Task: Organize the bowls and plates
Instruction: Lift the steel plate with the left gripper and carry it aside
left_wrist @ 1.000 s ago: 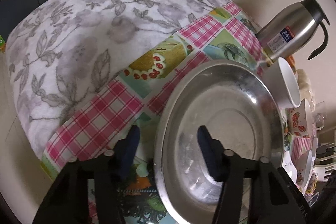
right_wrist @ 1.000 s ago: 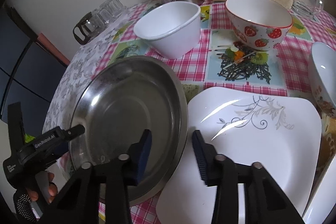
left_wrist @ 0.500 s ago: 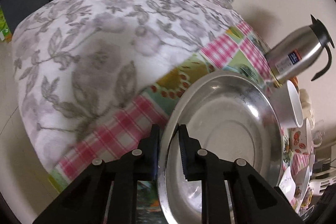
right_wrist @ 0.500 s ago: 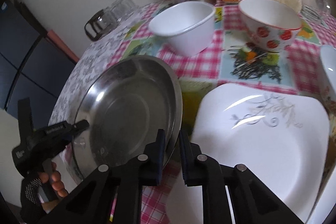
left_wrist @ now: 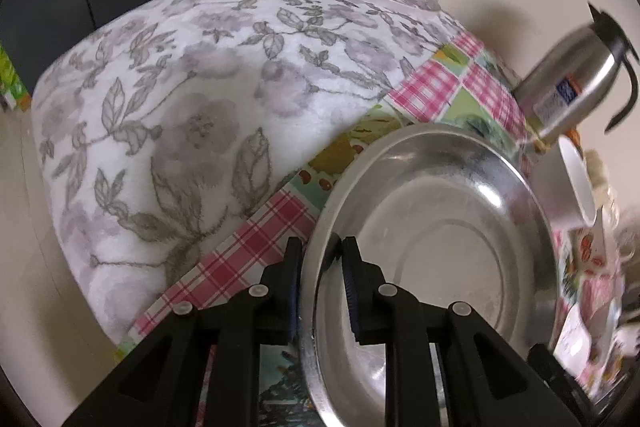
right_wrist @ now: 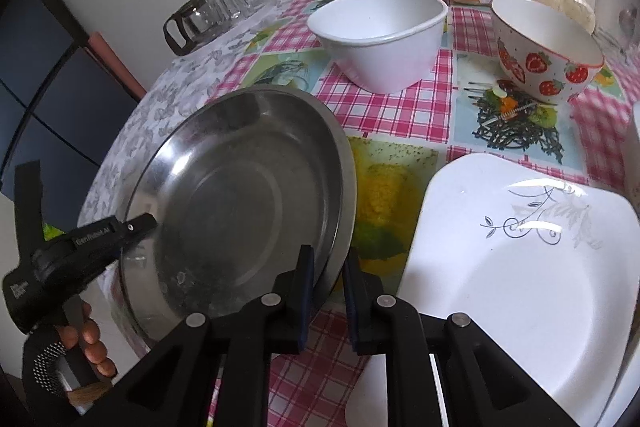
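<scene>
- Since a second ago, your left gripper (left_wrist: 320, 283) and right gripper (right_wrist: 328, 291) have clamped the rim.
- Steel plate (right_wrist: 240, 195): round, shiny, scuffed, tilted.

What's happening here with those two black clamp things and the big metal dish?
A person is tidying dishes on a table with a gripper in each hand. Both the left gripper and the right gripper are clamped on the rim of the steel plate, one on each side, and it is tilted. Beside it lies a square white plate; behind them stand a white bowl and a strawberry bowl.
</scene>
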### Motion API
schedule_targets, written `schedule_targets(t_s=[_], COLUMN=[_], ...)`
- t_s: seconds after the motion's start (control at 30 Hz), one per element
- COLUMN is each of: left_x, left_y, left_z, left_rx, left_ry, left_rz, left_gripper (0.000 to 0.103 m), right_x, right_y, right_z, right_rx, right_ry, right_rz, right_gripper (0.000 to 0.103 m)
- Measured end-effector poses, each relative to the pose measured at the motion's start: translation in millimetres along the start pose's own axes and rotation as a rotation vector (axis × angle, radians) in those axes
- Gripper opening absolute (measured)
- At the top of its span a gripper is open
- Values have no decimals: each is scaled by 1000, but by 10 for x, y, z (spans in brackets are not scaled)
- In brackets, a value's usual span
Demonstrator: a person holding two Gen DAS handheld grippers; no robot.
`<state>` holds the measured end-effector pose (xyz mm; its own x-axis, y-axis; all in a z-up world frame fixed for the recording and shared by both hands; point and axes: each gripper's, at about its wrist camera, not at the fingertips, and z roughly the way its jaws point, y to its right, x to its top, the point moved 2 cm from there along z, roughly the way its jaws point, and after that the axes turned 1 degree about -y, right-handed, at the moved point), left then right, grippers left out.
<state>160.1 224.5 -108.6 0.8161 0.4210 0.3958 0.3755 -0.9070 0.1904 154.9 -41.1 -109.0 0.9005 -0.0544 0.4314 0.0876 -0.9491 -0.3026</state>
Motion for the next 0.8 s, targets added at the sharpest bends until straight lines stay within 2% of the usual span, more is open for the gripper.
schedule_targets(t_s=[0.13,0.5,0.8], left_x=[-14,-73,-311], left_y=[84,328,831], left_z=[-83,-392,-649], left_rx=[10,-40,-102], left_ry=[11,61,89], left_rz=[56,118,231], left_gripper=[20,20,20], right_x=[-19,-75,-232], right_y=[52,136,452], right_z=[-74,-481,-905], right_rx=[32,15,-34], right_ry=[15,95,132], right_rz=[19,8,54], right_gripper=[15,17,17])
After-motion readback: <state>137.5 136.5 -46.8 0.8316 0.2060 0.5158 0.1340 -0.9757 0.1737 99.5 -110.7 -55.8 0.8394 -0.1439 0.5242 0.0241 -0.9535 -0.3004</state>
